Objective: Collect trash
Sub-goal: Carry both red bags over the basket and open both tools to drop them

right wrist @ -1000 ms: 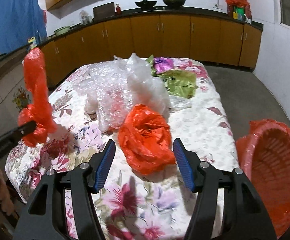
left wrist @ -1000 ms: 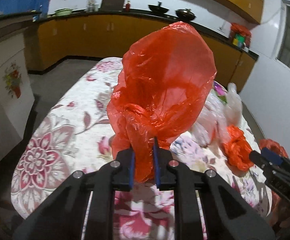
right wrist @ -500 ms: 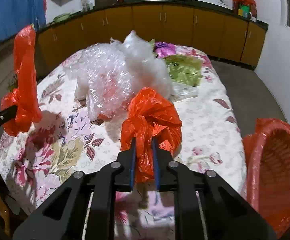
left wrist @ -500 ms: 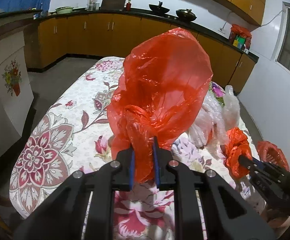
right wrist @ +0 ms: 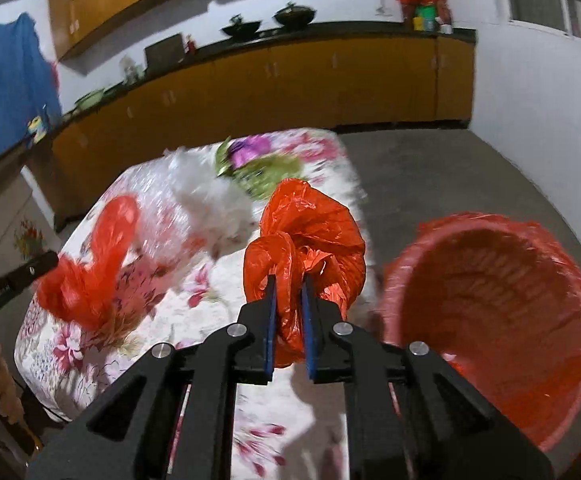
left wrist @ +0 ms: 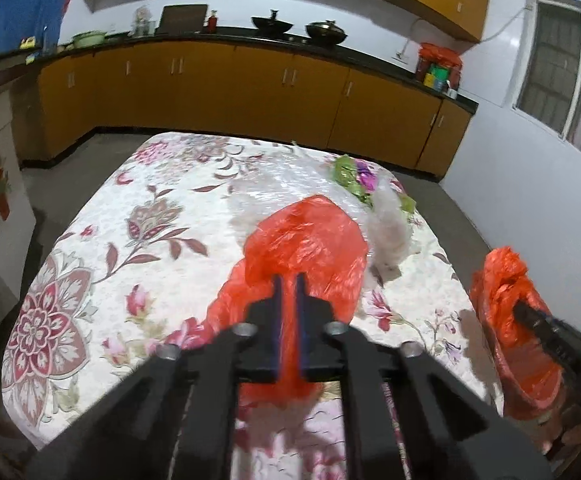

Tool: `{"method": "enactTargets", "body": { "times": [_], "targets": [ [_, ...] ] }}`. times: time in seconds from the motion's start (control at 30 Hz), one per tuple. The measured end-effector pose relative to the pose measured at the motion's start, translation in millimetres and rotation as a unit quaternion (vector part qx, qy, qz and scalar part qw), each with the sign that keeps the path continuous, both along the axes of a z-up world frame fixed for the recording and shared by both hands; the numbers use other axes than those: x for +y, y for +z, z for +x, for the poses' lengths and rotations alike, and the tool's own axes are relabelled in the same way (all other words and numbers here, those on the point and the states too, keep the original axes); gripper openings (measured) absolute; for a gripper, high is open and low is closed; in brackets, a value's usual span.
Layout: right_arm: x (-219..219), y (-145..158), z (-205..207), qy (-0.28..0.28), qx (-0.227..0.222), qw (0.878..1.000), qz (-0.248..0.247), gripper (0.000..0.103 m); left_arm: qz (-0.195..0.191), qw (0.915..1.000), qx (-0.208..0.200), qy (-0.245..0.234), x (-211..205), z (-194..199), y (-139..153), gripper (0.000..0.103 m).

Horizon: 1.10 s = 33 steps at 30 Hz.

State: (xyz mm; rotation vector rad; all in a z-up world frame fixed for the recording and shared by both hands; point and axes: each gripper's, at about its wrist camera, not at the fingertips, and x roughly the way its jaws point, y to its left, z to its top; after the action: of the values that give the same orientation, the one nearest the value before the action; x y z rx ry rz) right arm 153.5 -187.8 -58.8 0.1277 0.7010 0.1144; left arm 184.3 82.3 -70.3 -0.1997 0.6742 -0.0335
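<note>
**Both grippers clamped on red plastic bags above the floral table**

Left gripper (left wrist: 286, 280): jaws closed tight on a red plastic bag (left wrist: 306, 248), which bulges beyond the fingertips over the floral tablecloth (left wrist: 102, 240). Right gripper (right wrist: 288, 284): jaws, having just been closing, now pinch a second crumpled red bag (right wrist: 310, 236) between the blue pads (right wrist: 270, 320); this bag is clear of the cloth, just beside the red basket (right wrist: 490, 320) lined with red plastic, which stands off the table's right edge. On the table beyond: clear bubble-wrap plastic (right wrist: 202, 200), and green and purple wrappers (right wrist: 258, 160) near the far end
</note>
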Motion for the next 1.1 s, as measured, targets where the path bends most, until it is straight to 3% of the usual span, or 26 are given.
{"method": "enactTargets", "body": {
  "times": [0.23,0.27,0.3,0.33,0.47,0.63,0.7,0.77,0.87,1.1],
  "targets": [
    [-7.4,-6.3,-2.2,-0.008,0.007,1.0,0.009,0.012,0.001,0.9995,0.033,-0.002,-8.4,3.0,-24.7,0.005],
    [-6.8,-7.2,-1.2,-0.006,0.008,1.0,0.009,0.012,0.005,0.9993,0.036,-0.001,-6.4,2.9,-27.6,0.019],
    [-6.7,-7.9,0.4,-0.006,0.009,1.0,0.011,0.012,0.007,0.9991,0.041,0.0,-3.9,3.9,-30.7,0.044],
    [-7.8,-7.4,-1.2,-0.005,0.01,1.0,0.013,0.012,0.014,0.9989,0.045,0.006,-2.2,5.5,-33.7,0.053],
    [-4.6,-10.8,-0.1,0.0,0.014,1.0,0.017,0.012,0.042,0.9966,0.071,0.008,-3.9,13.7,-49.1,0.062],
    [-2.4,-13.4,-1.4,0.003,0.017,1.0,0.013,0.012,0.039,0.9932,0.108,0.018,-0.4,22.0,-74.0,0.061],
    [-3.2,-12.2,-2.4,0.002,0.017,1.0,0.014,0.012,0.044,0.9932,0.106,0.021,1.3,22.9,-79.7,0.05],
    [-5.4,-9.8,-3.6,-0.001,0.014,1.0,0.015,0.012,0.054,0.9929,0.104,0.018,0.9,22.7,-79.6,0.032],
    [-9.6,-2.8,-8.9,-0.005,0.006,1.0,0.016,0.012,0.012,0.9957,0.091,0.014,9.7,17.1,-66.2,0.027],
    [-30.9,18.9,-27.8,-0.03,-0.022,0.999,0.025,0.012,0.0,0.9989,0.029,-0.038,-20.6,-0.4,-11.5,0.027]
  ]
}}
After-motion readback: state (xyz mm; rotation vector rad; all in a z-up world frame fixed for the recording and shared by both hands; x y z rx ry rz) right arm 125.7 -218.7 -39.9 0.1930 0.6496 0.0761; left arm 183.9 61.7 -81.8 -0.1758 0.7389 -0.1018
